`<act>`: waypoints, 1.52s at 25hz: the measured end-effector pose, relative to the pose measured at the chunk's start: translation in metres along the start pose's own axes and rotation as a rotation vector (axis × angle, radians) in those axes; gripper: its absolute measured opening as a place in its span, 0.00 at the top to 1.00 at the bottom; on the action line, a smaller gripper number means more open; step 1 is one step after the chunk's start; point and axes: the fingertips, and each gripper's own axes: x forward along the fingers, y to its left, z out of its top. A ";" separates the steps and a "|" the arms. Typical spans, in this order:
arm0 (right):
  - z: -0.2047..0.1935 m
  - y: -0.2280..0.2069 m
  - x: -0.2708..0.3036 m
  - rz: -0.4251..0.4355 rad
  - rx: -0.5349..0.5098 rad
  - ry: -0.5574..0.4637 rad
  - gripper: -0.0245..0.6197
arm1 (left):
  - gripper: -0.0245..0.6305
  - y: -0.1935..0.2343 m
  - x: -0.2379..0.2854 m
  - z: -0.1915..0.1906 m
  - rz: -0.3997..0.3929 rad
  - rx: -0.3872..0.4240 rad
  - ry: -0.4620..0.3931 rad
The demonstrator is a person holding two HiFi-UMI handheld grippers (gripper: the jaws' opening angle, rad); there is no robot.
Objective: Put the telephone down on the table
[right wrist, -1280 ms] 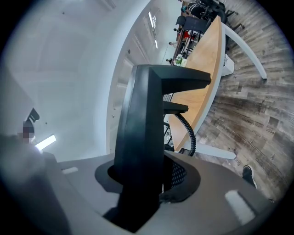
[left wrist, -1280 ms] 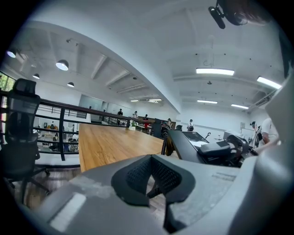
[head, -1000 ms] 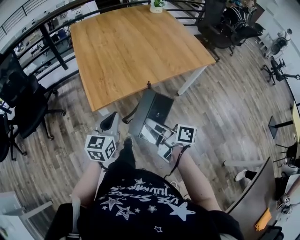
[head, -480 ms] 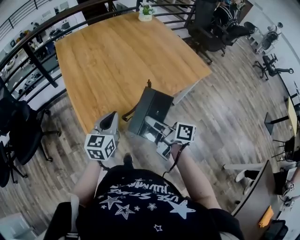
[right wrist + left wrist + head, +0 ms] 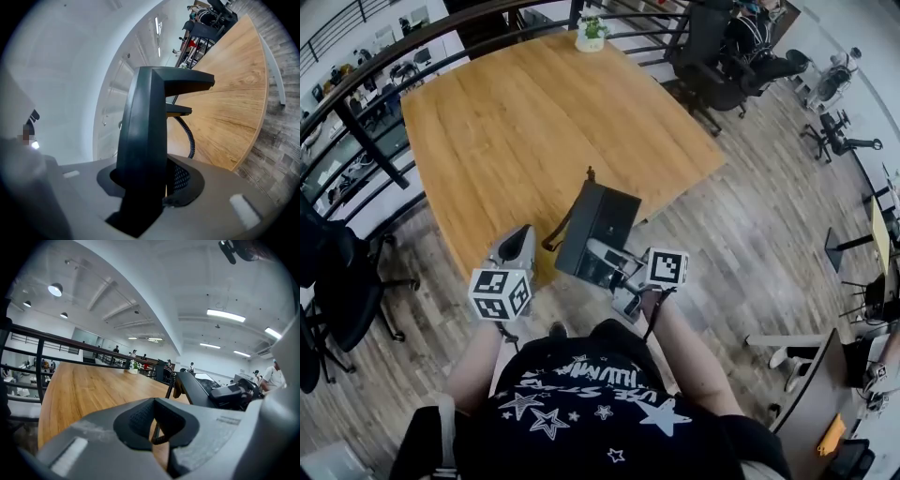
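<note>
The dark desk telephone [image 5: 600, 230] hangs above the near corner of the wooden table [image 5: 516, 122], tilted. My right gripper [image 5: 607, 261] is shut on its lower end; in the right gripper view the telephone [image 5: 143, 140] stands up between the jaws. Its coiled cord [image 5: 551, 236] curves off to my left gripper [image 5: 523, 242], which looks shut on the cord's end. A thin loop of cord [image 5: 158, 437] shows in the gap between the pads of the left gripper [image 5: 157, 427]. Further right in that view is the telephone [image 5: 201, 390].
A small potted plant [image 5: 590, 33] stands at the table's far edge. A dark railing [image 5: 356, 84] runs along the table's left and far sides. Office chairs stand at the back right [image 5: 722, 56] and at the left [image 5: 337, 281]. Wood floor lies to the right.
Both grippers and the telephone have moved forward together toward the table. The telephone, earlier over the floor in front of the table, now hangs over its near corner.
</note>
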 end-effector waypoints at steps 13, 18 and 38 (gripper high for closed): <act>0.099 -0.064 0.028 0.060 0.009 0.102 0.72 | 0.96 0.027 0.091 0.013 0.149 -0.017 0.036; 0.170 -0.085 0.058 0.128 0.014 0.204 0.72 | 0.96 0.043 0.146 0.044 0.261 -0.034 0.032; 0.305 -0.164 0.118 0.217 -0.026 0.499 0.72 | 0.96 0.100 0.270 0.100 0.536 -0.065 0.006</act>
